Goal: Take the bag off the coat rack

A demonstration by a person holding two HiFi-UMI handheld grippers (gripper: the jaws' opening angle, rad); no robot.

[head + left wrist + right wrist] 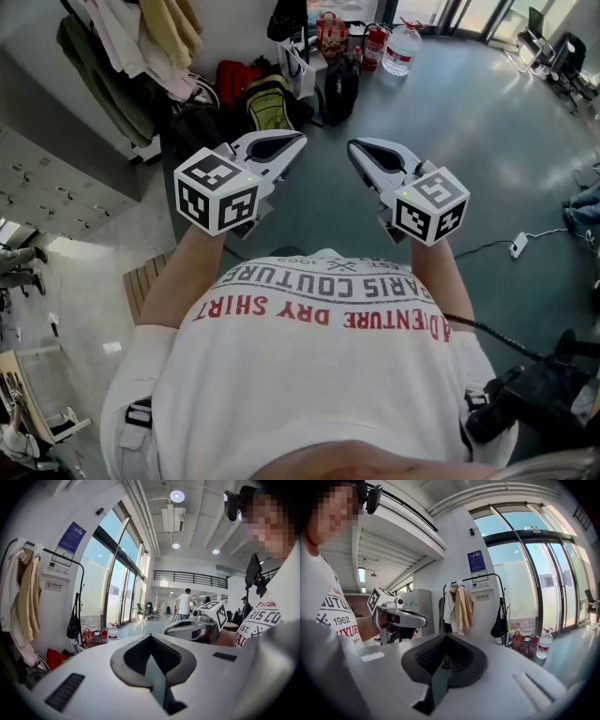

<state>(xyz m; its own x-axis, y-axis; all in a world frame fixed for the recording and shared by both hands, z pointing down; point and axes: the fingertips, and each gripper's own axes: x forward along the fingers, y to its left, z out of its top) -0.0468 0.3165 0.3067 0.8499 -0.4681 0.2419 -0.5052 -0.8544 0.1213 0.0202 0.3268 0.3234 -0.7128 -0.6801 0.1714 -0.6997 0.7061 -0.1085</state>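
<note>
A black bag point(72, 623) hangs from the dark metal coat rack point(70, 557) by the white wall, beside the glass doors. The same bag point(499, 623) hangs to the right of the coats point(457, 609) in the right gripper view, and its lower part point(286, 19) is at the top edge of the head view. My left gripper point(298, 141) and right gripper point(354, 147) are held side by side at chest height, well short of the rack. Both have their jaws together and nothing between them.
Several bags point(267, 98) lie on the floor under the rack, with red fire extinguishers point(373, 45) and a large water bottle point(400, 49) nearby. Grey lockers point(56, 187) stand at the left. A cable and plug point(517, 246) lie at the right. A person point(186, 604) stands far down the hall.
</note>
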